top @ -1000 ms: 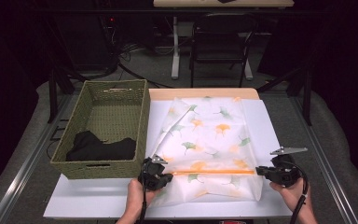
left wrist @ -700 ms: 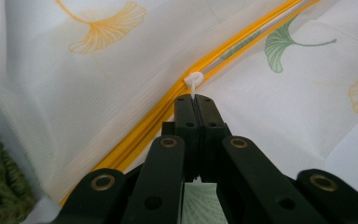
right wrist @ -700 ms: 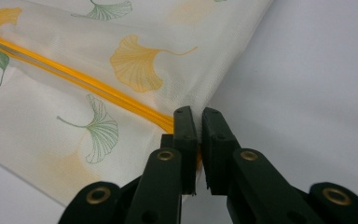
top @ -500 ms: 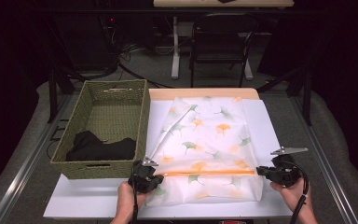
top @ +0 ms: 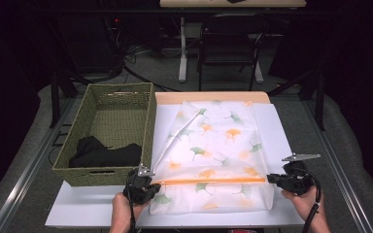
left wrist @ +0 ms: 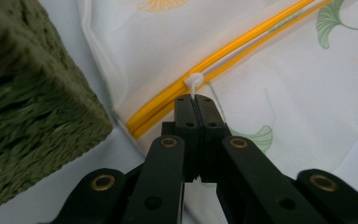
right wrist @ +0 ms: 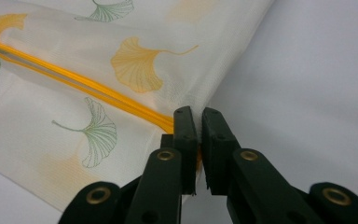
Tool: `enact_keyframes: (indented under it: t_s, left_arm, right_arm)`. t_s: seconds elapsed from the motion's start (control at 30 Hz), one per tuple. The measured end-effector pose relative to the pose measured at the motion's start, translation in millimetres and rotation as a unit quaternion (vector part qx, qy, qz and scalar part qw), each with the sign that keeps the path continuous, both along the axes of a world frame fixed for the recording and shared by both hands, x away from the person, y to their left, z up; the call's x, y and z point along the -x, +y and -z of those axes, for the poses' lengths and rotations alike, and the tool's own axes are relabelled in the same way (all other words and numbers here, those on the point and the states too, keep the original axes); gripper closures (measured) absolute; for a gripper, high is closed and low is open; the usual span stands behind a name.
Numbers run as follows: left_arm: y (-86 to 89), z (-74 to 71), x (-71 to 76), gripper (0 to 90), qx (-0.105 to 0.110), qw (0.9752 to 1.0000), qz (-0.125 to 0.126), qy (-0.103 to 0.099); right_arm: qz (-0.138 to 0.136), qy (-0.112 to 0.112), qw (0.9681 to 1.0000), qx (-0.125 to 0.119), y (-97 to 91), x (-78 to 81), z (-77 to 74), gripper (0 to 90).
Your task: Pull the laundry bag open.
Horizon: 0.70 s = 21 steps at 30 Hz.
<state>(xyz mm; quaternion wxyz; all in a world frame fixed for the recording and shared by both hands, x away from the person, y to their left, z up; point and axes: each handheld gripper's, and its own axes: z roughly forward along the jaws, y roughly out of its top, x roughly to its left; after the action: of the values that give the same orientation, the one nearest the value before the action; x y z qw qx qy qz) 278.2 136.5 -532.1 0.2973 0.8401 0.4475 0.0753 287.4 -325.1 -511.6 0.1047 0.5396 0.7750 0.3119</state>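
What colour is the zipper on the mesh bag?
Orange-yellow; the zipper shows best in the left gripper view.

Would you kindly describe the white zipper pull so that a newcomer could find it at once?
Start at the green woven basket and move to the leaf-printed mesh bag beside it. Follow the bag's orange zipper towards the basket; the zipper pull is the small white tab pinched by the left gripper.

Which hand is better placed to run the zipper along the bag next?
Left, probably: the left tongs are shut on the white zipper pull, while the right tongs pinch the bag at its far edge.
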Motion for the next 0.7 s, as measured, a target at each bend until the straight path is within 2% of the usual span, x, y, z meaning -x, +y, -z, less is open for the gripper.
enact_keyframes:
  t_s: [0.13,0.3,0.37,0.47,0.5,0.7]
  left_arm:
    - [4.4,-1.0,3.4,90.0,-0.004,1.0000,-0.006,-0.005]
    - [12.2,-1.0,7.6,90.0,-0.013,0.9998,-0.011,-0.006]
    - [16.3,-1.3,9.0,90.0,-0.012,0.9998,-0.017,-0.002]
    - [22.9,-1.9,10.1,90.0,-0.024,0.9993,-0.026,-0.011]
    - [24.4,-1.8,10.3,90.0,-0.021,0.9993,-0.030,-0.010]
    - [27.7,-2.9,13.6,90.0,-0.037,0.9989,-0.025,-0.014]
  right_arm:
    - [0.002,0.004,1.0000,0.001,0.5,0.1,-0.4,85.7]
    - [0.009,-0.003,1.0000,0.002,-0.1,1.0,-1.2,85.5]
    - [0.008,-0.003,1.0000,0.003,0.0,1.1,-1.3,85.5]
    - [0.005,-0.010,0.9999,0.001,0.1,1.5,-1.2,85.6]
    - [0.003,-0.007,1.0000,0.002,0.0,1.4,-1.3,85.5]
    - [0.004,-0.006,1.0000,0.003,1.3,1.2,-1.0,85.6]
